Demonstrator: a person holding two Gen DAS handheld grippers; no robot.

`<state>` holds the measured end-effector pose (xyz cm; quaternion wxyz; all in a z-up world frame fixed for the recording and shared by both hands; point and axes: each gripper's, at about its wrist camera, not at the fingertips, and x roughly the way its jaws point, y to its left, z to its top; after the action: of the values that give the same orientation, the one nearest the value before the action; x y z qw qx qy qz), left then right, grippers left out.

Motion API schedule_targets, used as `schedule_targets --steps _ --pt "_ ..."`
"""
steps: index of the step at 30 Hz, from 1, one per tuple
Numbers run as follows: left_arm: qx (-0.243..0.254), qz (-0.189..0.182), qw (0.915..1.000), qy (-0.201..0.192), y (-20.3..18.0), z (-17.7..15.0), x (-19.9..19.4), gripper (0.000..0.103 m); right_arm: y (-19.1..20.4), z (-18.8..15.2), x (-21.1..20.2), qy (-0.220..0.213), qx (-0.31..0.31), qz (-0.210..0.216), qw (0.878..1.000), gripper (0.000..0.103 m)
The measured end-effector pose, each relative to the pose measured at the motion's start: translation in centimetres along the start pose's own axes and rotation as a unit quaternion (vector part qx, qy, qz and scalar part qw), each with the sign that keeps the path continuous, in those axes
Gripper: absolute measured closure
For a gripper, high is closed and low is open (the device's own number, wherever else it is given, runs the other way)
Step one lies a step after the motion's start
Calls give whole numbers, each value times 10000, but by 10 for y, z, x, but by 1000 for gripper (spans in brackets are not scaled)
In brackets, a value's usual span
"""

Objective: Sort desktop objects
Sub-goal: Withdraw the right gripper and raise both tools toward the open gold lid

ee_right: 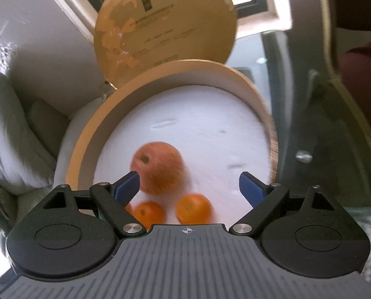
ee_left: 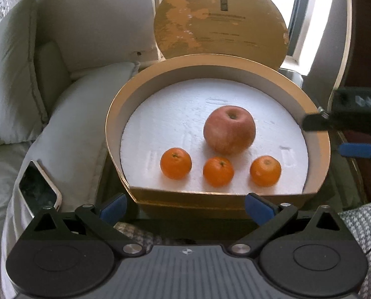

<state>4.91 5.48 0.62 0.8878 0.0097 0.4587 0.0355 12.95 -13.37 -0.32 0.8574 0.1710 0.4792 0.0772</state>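
Left wrist view: red apple (ee_left: 229, 130) and three small orange mandarins (ee_left: 176, 163) sit grouped in round tan box (ee_left: 115, 114); both claws, left (ee_left: 185, 205) and right (ee_right: 188, 186), wide, empty.

Red apple (ee_left: 229, 130) upright in round box (ee_left: 115, 114), three tangerines (ee_left: 218, 171) in front.
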Motion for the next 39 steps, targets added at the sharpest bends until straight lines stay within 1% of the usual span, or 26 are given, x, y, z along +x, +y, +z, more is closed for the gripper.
schedule_targets --steps 3,10,14,19,26,33,39 --pt "54 33 10000 -54 -7 -5 -11 2 -11 -12 -15 -42 64 23 10000 12" --pt "194 -19 9997 -143 -22 -20 -35 2 -29 -32 -40 -23 267 186 9995 12" --pt "255 27 9995 -200 -28 -25 -45 2 -39 -44 -55 -12 383 279 9989 12" --pt "378 81 9987 -318 -35 -28 -58 2 -46 -53 -66 -35 482 421 9979 12" --pt "493 127 9981 -353 -44 -35 -68 2 -57 -65 -79 -80 654 542 9964 12" --pt "660 67 9969 -417 -56 -43 -76 2 -63 -73 -92 -144 666 589 9959 11" --pt "670 54 9967 -443 -55 -43 -78 2 -66 -75 -102 -261 672 565 9958 11"
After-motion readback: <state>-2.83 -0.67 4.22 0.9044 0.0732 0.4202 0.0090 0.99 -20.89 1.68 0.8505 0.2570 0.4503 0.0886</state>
